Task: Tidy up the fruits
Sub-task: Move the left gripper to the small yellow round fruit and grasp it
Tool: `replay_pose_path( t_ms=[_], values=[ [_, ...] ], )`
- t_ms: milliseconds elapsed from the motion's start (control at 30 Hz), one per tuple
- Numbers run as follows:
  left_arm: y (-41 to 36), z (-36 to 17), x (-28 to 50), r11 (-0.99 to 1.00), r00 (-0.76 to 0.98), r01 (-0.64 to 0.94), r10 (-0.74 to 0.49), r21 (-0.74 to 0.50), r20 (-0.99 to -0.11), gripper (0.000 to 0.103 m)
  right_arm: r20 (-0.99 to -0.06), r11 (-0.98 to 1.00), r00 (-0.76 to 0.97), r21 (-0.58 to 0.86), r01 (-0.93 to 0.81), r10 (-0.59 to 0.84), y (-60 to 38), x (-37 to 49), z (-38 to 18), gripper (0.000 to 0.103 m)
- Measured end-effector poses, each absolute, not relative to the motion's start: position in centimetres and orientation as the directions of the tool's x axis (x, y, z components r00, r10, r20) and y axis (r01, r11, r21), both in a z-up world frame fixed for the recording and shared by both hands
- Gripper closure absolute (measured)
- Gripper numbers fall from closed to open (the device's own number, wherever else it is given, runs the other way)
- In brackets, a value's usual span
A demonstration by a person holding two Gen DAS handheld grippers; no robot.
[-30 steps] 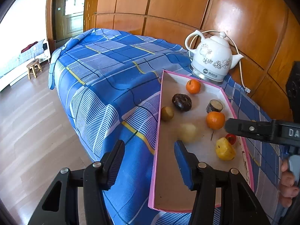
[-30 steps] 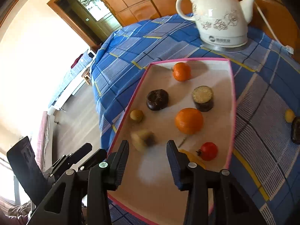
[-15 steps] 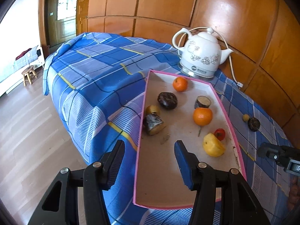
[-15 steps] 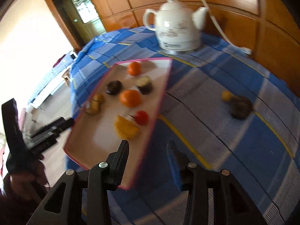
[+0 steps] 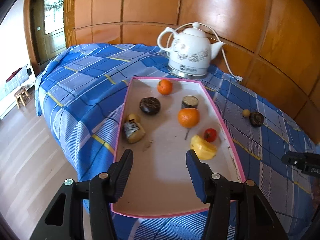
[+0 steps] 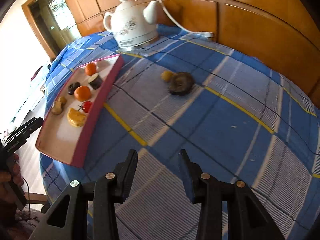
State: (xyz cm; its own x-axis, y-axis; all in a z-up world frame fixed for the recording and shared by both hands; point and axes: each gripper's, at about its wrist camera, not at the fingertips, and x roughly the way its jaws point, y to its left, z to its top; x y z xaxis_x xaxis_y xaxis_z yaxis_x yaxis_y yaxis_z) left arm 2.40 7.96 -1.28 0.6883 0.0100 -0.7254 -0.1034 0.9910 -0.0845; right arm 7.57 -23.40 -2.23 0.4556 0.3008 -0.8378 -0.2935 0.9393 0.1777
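Most of the fruit is sitting inside the shallow pink-rimmed cardboard tray (image 5: 228, 138) on the blue plaid-covered table (image 6: 230, 132), right in front of the white ceramic electric kettle (image 5: 190, 54). A small yellow fruit (image 6: 167, 75) and a dark wrinkled round fruit (image 6: 181, 84) are lying just beside each other off the tray's side. The left hand-held gripper (image 5: 159, 158) is hovering over the tray, jaws parted, holding nothing; the right hand-held gripper (image 6: 158, 160) is hanging over bare cloth, narrower, also empty.

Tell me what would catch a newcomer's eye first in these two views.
Probably the pink-rimmed tray on the blue plaid cloth, scattered with fruit, brightest of all a big orange near its middle. Behind it, against the wood panelling, stands a white flowered kettle. Off the tray, a dark round fruit and a small yellow one lie touching on the cloth.
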Motion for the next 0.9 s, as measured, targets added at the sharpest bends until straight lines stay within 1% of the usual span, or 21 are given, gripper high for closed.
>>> replay_pose_path(
  t_ms=[267,500,733,900],
  values=[
    [6.1,-1.0,2.7,0.997,0.689,-0.049,-0.008,-0.057,-0.725,0.047,-0.840,0.957,0.483,0.134,-0.256,0.246,-26.6,7.7,-1.6,0.061],
    [4.5,-1.0,3.1,0.999,0.682,-0.007,-0.025,-0.040,-0.731,0.047,-0.846,0.977,0.500,0.107,-0.184,0.187,-30.4,8.1,-1.6,0.061],
    [2.5,-0.8,3.8,0.999,0.674,0.047,-0.049,-0.024,-0.737,0.047,-0.858,0.989,0.491,0.126,-0.079,0.148,-33.7,8.6,-3.2,0.061],
    [-0.2,0.2,5.0,0.993,0.679,0.120,-0.090,-0.011,-0.729,0.047,-0.870,0.989,0.471,0.144,-0.038,0.145,-34.5,8.8,-4.0,0.061]
  ],
)
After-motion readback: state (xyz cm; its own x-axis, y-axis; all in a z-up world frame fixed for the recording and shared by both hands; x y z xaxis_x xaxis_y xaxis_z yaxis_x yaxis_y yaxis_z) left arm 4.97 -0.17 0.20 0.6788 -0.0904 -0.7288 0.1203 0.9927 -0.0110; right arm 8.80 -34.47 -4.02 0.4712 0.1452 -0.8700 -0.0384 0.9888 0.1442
